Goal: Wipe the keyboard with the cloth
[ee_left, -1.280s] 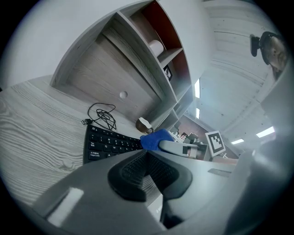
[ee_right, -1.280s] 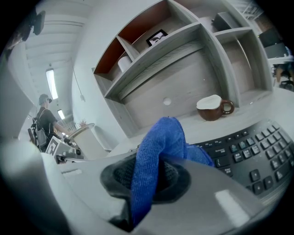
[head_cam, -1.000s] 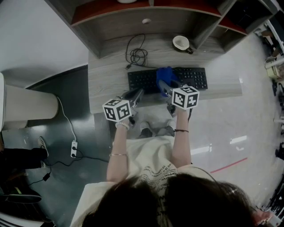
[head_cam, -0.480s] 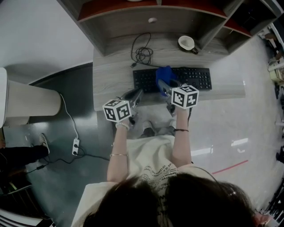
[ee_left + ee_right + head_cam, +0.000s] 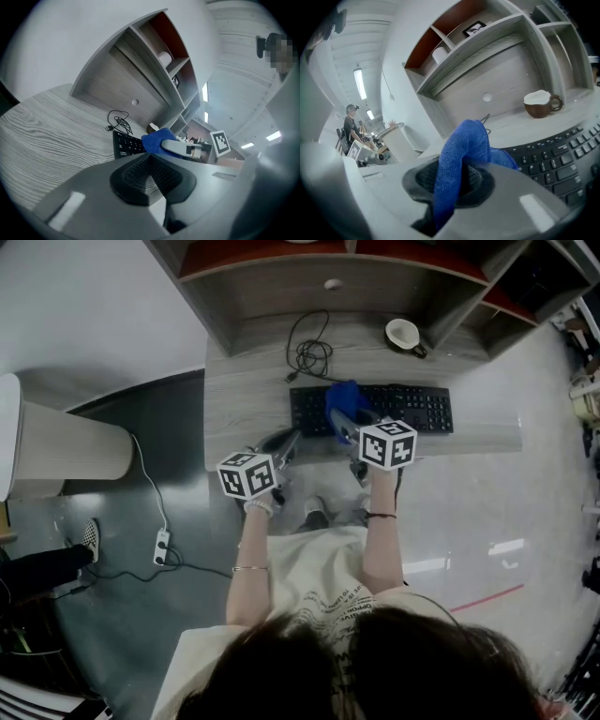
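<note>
Closest in, the person's dark hair (image 5: 375, 662) fills the bottom of the head view, with a pale shirt (image 5: 314, 568) just past it and both forearms stretched forward. Off to the left on the grey floor lies a white power strip (image 5: 161, 547) with its cord trailing away.

Now to the tools. The left gripper (image 5: 284, 441) sits at the front edge of the desk (image 5: 246, 404), just left of the keyboard's near corner. Its own view shows the two dark pads pressed flat together, nothing between them. Whether it touches the wood, I cannot tell.

The right gripper (image 5: 349, 426) is over the keyboard (image 5: 412, 407), marker cube facing up. Its jaws are clamped on the blue cloth (image 5: 345, 401). In the right gripper view the fabric bulges up out of the pads in a fold, and its far end drapes down onto the keys. From the head view the cloth covers a patch left of the keyboard's middle; the keys to the right are bare.

Further back, a black cable (image 5: 309, 354) lies in a loose coil on the desk behind the keyboard. To its right stands a brown cup (image 5: 405, 334) with a white inside, well apart from the cloth. Behind it all rises the grey wooden shelf unit (image 5: 394, 292) with red-brown compartments.
</note>
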The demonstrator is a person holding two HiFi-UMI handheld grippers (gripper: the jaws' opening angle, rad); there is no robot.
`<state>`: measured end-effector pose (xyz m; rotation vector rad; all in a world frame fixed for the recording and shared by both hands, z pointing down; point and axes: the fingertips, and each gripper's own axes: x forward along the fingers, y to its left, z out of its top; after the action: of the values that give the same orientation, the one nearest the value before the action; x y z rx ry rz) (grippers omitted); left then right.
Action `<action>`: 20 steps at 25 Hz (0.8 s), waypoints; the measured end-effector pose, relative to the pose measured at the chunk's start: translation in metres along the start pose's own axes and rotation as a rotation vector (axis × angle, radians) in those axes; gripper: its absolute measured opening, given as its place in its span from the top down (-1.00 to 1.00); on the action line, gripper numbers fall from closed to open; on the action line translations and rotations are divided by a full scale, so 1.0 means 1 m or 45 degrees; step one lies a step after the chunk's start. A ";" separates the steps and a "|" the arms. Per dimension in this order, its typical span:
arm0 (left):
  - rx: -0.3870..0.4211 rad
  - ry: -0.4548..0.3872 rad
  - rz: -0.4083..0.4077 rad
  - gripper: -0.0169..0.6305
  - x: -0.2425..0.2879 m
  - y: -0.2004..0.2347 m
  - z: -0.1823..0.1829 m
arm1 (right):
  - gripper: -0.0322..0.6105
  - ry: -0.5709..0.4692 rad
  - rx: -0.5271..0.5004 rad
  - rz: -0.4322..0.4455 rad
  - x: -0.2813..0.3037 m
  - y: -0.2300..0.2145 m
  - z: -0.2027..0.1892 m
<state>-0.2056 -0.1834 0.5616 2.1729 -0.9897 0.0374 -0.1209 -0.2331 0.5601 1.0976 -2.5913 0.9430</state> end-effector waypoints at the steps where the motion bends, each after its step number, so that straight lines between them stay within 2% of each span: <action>1: 0.000 -0.001 0.002 0.96 -0.001 0.001 0.000 | 0.74 0.001 0.000 0.002 0.001 0.001 0.000; 20: -0.009 -0.037 0.067 0.96 -0.023 0.013 0.002 | 0.74 0.040 -0.029 0.094 0.030 0.025 -0.001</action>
<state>-0.2310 -0.1756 0.5617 2.1463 -1.0616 0.0273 -0.1598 -0.2366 0.5605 0.9798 -2.6271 0.9363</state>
